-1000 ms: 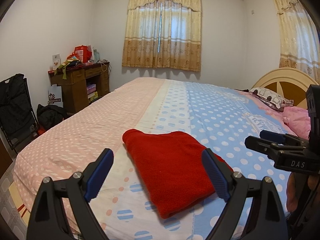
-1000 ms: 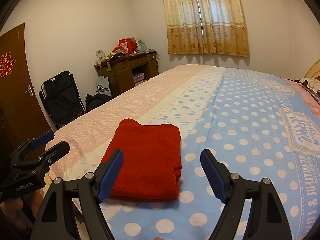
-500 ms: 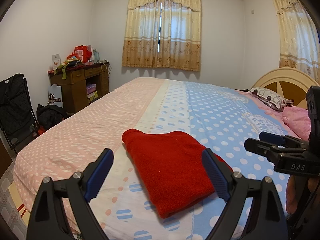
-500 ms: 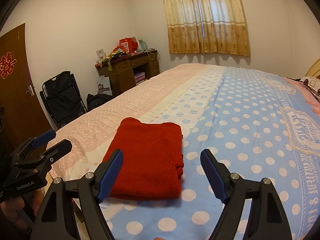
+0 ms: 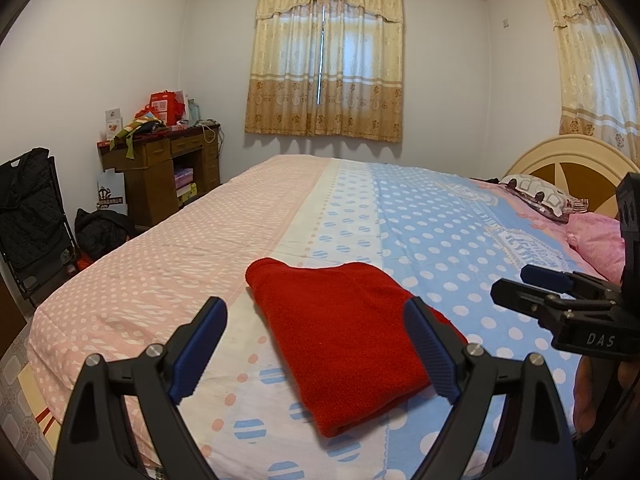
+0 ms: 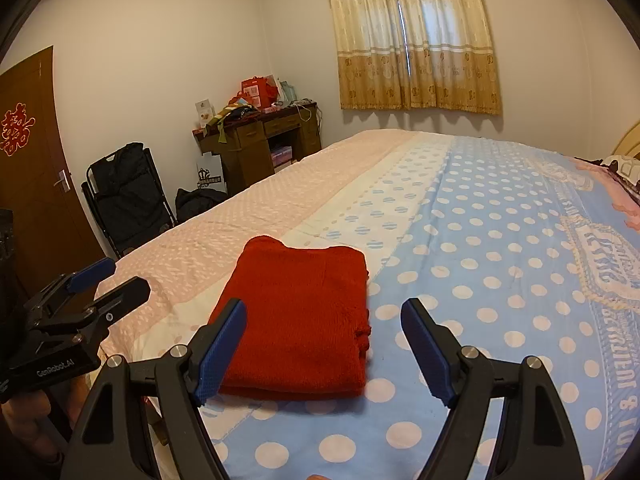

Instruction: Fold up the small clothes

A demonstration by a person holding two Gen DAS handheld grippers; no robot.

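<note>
Nothing of note has moved since the earlier frames: both tools hover where they were, and the garment lies as it did. Left hand-held gripper point(image 5: 316, 348) has its blue-padded jaws spread wide with nothing between them, poised just above the near edge of the bed point(image 5: 168, 264); right hand-held gripper point(image 6: 324, 344) is likewise spread and empty, held beside it. Between and just beyond the two lies the red garment point(image 5: 344, 336), already folded into a neat thick rectangle flat on the polka-dot bedcover, straddling the cream strip between the pink and the blue parts. Its layered open edges show on the side nearer the right tool, a rounded fold on the far left corner. By the look of it the folding is done or nearly so. If one more fold is wanted, each tool should pinch a near corner through all layers, lift low and carry evenly so the stack does not slide apart. Further off stand a cluttered wooden desk point(image 5: 160, 172), curtains and a headboard.
</note>
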